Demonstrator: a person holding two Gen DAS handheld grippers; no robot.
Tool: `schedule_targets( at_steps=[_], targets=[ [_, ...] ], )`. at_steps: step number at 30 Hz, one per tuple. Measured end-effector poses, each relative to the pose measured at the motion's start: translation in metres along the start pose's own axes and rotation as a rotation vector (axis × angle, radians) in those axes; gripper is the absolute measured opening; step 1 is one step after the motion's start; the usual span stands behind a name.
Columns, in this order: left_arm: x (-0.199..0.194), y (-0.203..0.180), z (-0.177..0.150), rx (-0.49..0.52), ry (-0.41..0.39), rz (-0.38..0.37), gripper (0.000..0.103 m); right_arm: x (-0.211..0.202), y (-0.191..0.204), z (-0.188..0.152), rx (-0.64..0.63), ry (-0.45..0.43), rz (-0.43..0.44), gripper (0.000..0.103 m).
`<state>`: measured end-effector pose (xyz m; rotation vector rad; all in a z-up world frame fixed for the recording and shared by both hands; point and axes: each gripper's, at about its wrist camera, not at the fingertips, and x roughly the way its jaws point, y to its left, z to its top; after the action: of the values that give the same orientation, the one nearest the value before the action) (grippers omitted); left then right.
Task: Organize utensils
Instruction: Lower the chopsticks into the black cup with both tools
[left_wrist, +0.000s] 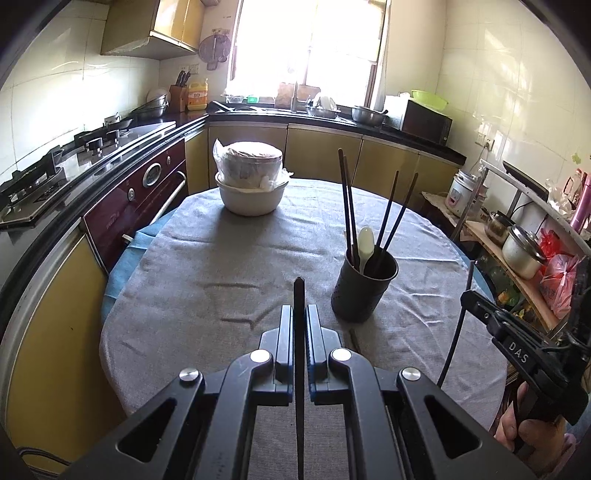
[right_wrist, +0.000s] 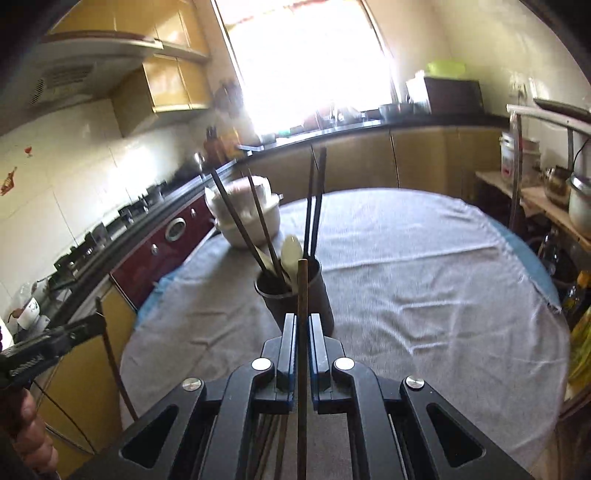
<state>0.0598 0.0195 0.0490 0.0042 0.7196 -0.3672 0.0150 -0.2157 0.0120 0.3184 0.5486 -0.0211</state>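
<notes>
Dark slender chopsticks (left_wrist: 299, 332) (right_wrist: 302, 314) sit clamped in each hand-held gripper (left_wrist: 299, 317) (right_wrist: 303, 325) near the cylindrical holder (left_wrist: 364, 288).

A plain grey tablecloth (left_wrist: 207, 266) covers the table, with a blue cloth (left_wrist: 122, 266) showing under its edge. The utensil holder (left_wrist: 364, 288) is matte black, the chopsticks (left_wrist: 349, 206) standing in it are dark brown to black, and the spoon (left_wrist: 365, 245) among them is creamy white. Both the left gripper (left_wrist: 300, 314) and the right gripper (right_wrist: 303, 325) are black with silver pivot bolts. The bowl (left_wrist: 251, 197) is white, the oven front (left_wrist: 147, 192) deep red, the cabinets (left_wrist: 321, 147) mustard yellow, and the wall tiles (left_wrist: 517, 74) off-white.
</notes>
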Motion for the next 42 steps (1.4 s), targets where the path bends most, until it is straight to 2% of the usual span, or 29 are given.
schedule_targets(
  at_steps=[4, 19, 42],
  targets=[
    [-0.003, -0.003, 0.000, 0.002, -0.007, -0.002, 0.006, -0.011, 0.002, 0.002, -0.004, -0.054, 0.009, 0.006],
    [-0.015, -0.007, 0.013, 0.005, -0.042, -0.023, 0.006, -0.039, -0.001, 0.024, 0.015, -0.165, 0.015, 0.006],
    [-0.026, -0.035, 0.094, 0.110, -0.135, -0.080, 0.006, -0.052, 0.024, 0.088, -0.108, -0.201, -0.029, 0.006]
  ],
)
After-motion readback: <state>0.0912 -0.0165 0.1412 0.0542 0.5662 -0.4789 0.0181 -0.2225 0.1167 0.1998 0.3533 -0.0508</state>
